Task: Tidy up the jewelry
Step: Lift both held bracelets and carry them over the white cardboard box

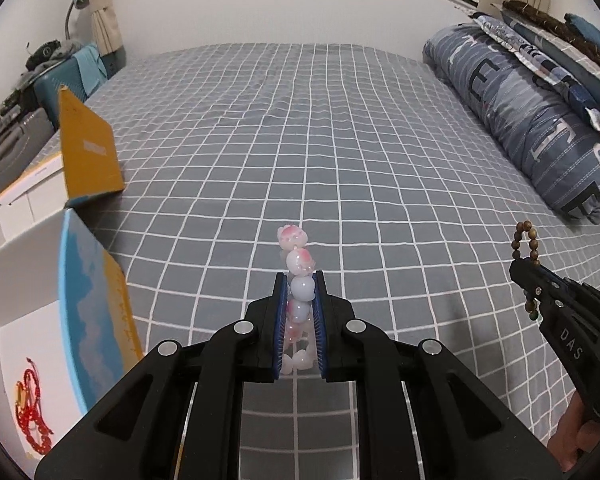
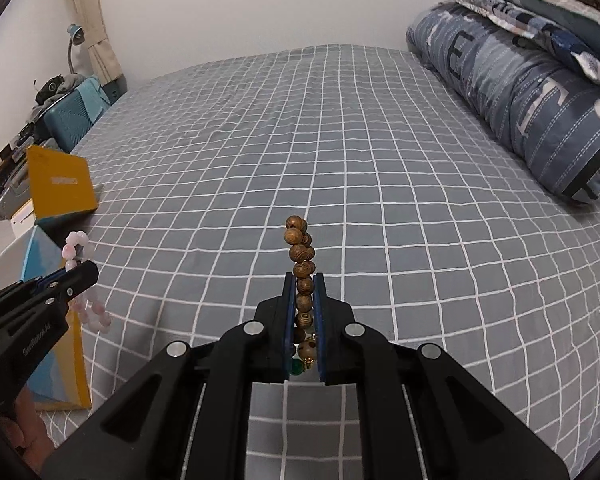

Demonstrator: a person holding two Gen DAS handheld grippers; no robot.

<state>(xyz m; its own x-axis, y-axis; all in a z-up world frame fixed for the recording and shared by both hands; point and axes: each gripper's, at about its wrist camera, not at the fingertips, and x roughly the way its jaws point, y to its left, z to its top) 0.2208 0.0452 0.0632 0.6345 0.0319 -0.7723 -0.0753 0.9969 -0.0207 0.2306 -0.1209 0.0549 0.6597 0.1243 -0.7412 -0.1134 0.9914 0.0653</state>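
Left gripper (image 1: 300, 280): black, two-fingered, blue ribbed pads; jaws closed tight on a pale pink and white round-bead bracelet (image 1: 298, 264).
Pink bracelet, appearance: glossy translucent beads, some milky white, some with pink-red blotches; the loop stands on edge between the pads, its top beads rising past the fingertips, its lower beads hanging behind them.
Right gripper (image 2: 303, 280): same build; jaws closed tight on a brown wooden round-bead bracelet (image 2: 302, 256).
Wooden bracelet, appearance: grained brown beads, one green bead (image 2: 296, 367) and a small gold fitting low between the pads; the top of the loop projects beyond the fingertips.
Position: both bracelets are held clear above the grey bed sheet with white grid lines (image 1: 340, 140).
Left of left gripper: open white box with blue and yellow lid (image 1: 96, 300), a red cord bracelet (image 1: 30, 412) lying inside.
Right of right gripper: rolled blue-grey striped quilt (image 2: 520, 92), well apart.
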